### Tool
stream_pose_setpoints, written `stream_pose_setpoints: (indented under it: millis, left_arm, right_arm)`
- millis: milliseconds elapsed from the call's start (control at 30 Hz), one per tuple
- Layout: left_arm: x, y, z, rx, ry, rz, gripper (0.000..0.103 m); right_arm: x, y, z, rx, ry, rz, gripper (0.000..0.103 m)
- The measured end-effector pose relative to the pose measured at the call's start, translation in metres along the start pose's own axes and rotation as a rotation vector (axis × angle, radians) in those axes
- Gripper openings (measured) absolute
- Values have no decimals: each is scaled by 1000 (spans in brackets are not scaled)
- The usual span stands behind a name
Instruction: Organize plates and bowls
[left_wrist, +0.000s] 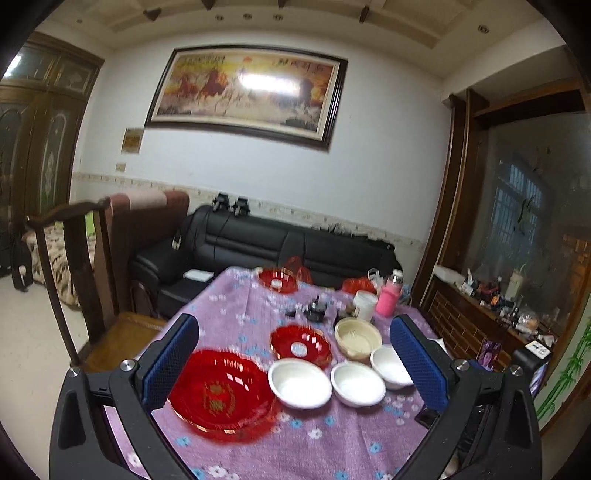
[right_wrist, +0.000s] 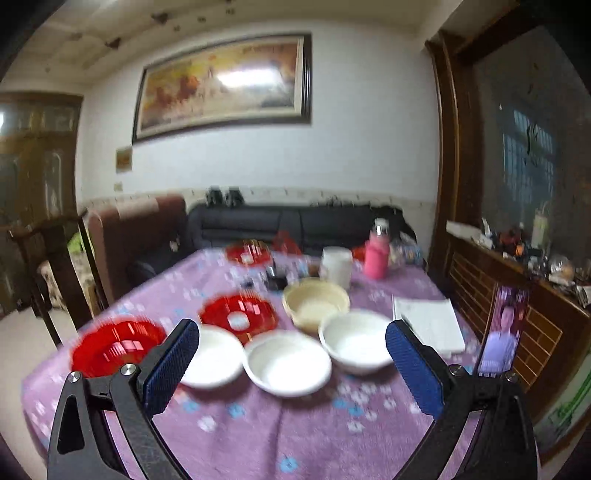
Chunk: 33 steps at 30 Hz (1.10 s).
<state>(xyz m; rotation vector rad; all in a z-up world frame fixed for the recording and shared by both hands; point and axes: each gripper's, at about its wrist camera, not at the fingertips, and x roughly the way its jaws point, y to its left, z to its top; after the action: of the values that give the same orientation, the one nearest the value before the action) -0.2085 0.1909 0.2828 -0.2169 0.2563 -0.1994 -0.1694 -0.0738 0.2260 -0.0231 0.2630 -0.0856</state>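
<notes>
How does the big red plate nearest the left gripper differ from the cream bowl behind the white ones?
The big red plate is translucent red, wide and shallow; the cream bowl is opaque, narrower and deeper. The plate lies at the near left, the bowl farther right. Both sit upright and empty on the purple cloth.

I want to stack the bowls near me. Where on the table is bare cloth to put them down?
Bare purple tablecloth lies along the near edge, in front of the three white bowls. Another patch lies left of the far red dish. The middle is crowded: red plates, cream bowl, pink bottle.
</notes>
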Motion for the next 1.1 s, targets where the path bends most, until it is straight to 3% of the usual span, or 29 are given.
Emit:
stream_pose_setpoints:
  millis: [200, 367, 467, 600, 733, 933, 1100]
  left_arm:
    - [-35, -3, 50, 33, -90, -21, 103]
    - [-47, -16, 94, 72, -103, -34, 103]
    - [-49, -22, 109, 94, -115, -21, 103]
    - [-27, -28, 108, 105, -85, -17, 103]
    - [23, -29, 77, 92, 51, -42, 103]
    - [120, -9, 24, 28, 281, -37, 103]
    - [202, 16, -32, -34, 498, -21, 103]
  right_arm:
    - [-38, -6, 62, 82, -141, 51, 102]
    - [-51, -12, 112, 118, -183, 79, 102]
    - [-43, -16, 132, 127, -136, 118, 102]
    - [-15, -14, 113, 136, -49, 154, 102]
    - [29, -31, 70, 176, 78, 178, 102]
    - [105, -81, 1, 322, 345, 178, 102]
    - [126, -86, -38, 325, 440, 206, 102]
